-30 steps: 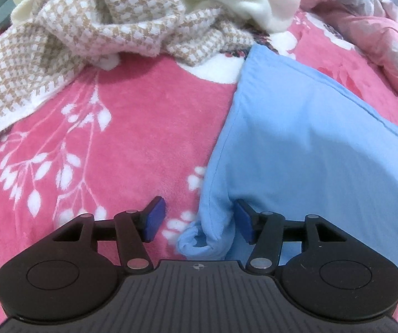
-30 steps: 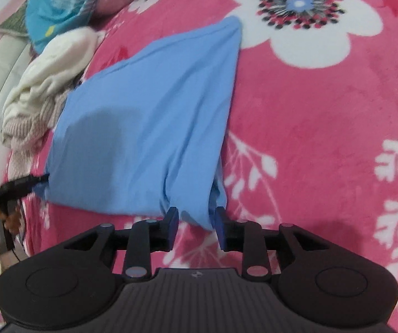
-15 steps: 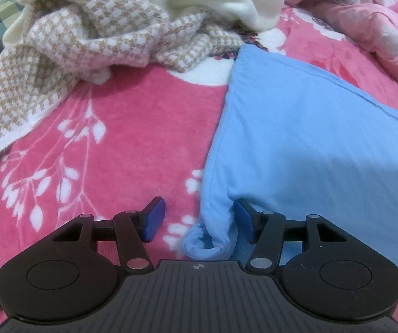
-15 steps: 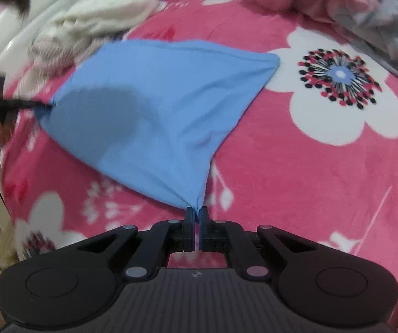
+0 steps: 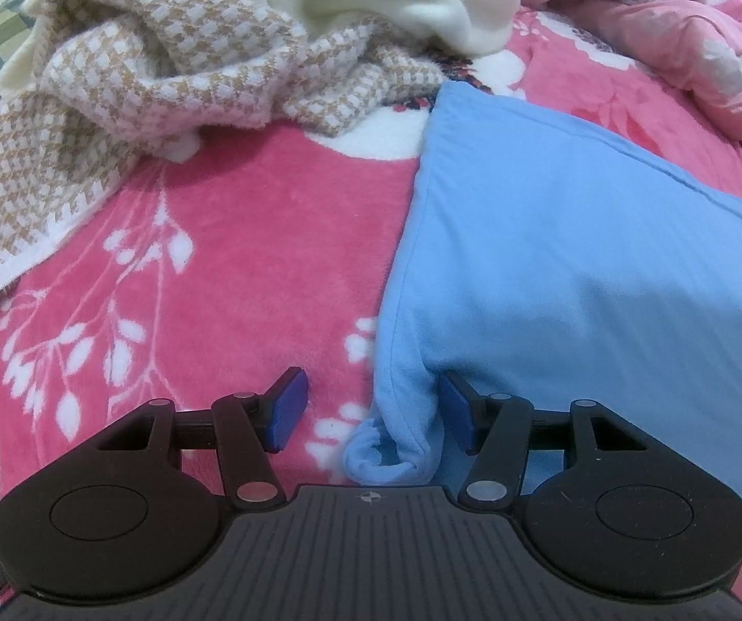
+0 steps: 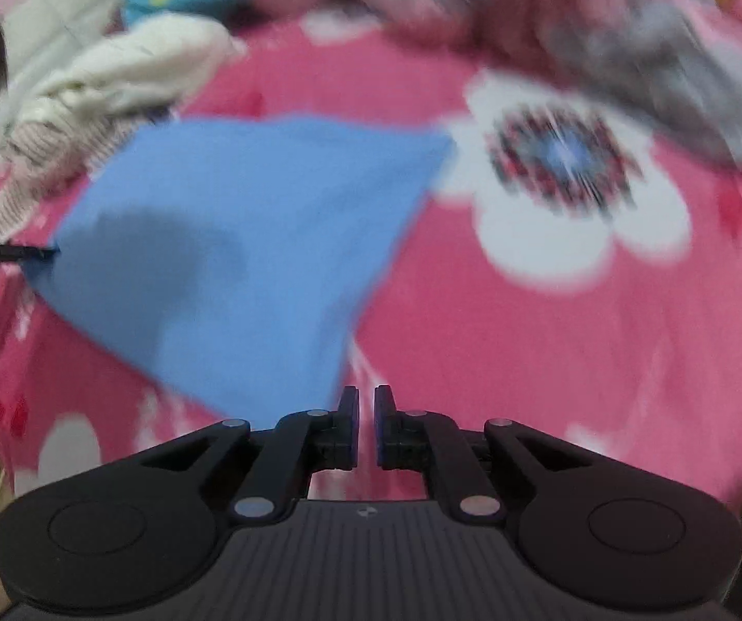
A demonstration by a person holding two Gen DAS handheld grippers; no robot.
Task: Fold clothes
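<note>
Left tool (image 5: 365, 411) spread, blue cloth (image 5: 552, 259) corner between

Bed (image 5: 246, 259) is carrying blue cloth (image 5: 578, 259) by right finger, checked and cream garments (image 5: 174, 67) lying beyond left finger.

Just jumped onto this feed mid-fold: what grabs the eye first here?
The blue garment lies spread on the pink floral blanket, filling the right half of the left wrist view. Its rolled corner sits between the fingers of the open left gripper. A heap of houndstooth and cream clothes lies behind. The right wrist view is motion-blurred; the right gripper is nearly shut, with a narrow gap and no cloth visible inside.
</note>
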